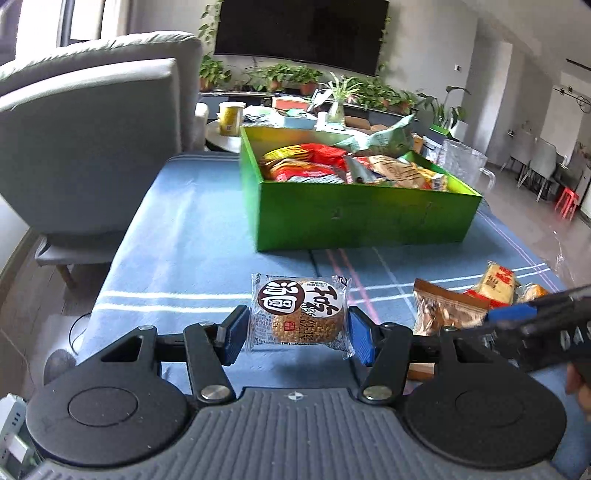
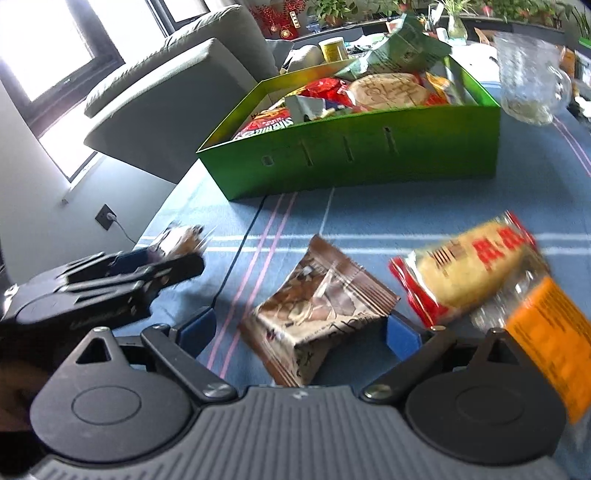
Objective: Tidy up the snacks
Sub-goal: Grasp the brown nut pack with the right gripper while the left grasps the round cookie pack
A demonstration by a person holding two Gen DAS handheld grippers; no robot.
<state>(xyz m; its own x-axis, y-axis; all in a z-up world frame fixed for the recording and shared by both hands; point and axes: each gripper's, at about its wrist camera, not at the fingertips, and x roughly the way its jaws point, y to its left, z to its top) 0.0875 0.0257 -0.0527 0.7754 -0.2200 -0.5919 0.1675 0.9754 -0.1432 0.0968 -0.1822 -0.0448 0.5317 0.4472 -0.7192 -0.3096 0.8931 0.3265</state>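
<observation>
Left gripper (image 1: pixel 297 334): tilted down over the table, its blue pads clamped on either side of a clear-wrapped round brown cake with a brown-and-white printed label (image 1: pixel 300 314) — the packet sits squarely between them, its wrapper edges pressed in.
Right gripper (image 2: pixel 301 326): also angled down, jaws spread wide; a brown printed foil snack packet (image 2: pixel 317 314) lies between the pads on the cloth, not squeezed (there is a clear gap on the left side, while the right pad is just beside the packet's edge).
Loose snacks: just right of the brown packet, a yellow cake in a clear wrapper with red ends and red lettering (image 2: pixel 469 273), and at the right edge an orange-labelled clear packet (image 2: pixel 546 332), blurred.
Box: an open green cardboard box (image 1: pixel 354 218) stands farther back on the blue striped tablecloth (image 1: pixel 177 258), well apart from both grippers — already heaped with red, yellow and green snack bags.
Around: a clear glass jug (image 2: pixel 528 85) beside the box's right end; a grey upholstered armchair (image 1: pixel 92 140) off the table's left side; potted green plants (image 1: pixel 295 77) under a dark wall screen (image 1: pixel 299 33).
In the way: nothing lies on the cloth between the held cake and the box.
</observation>
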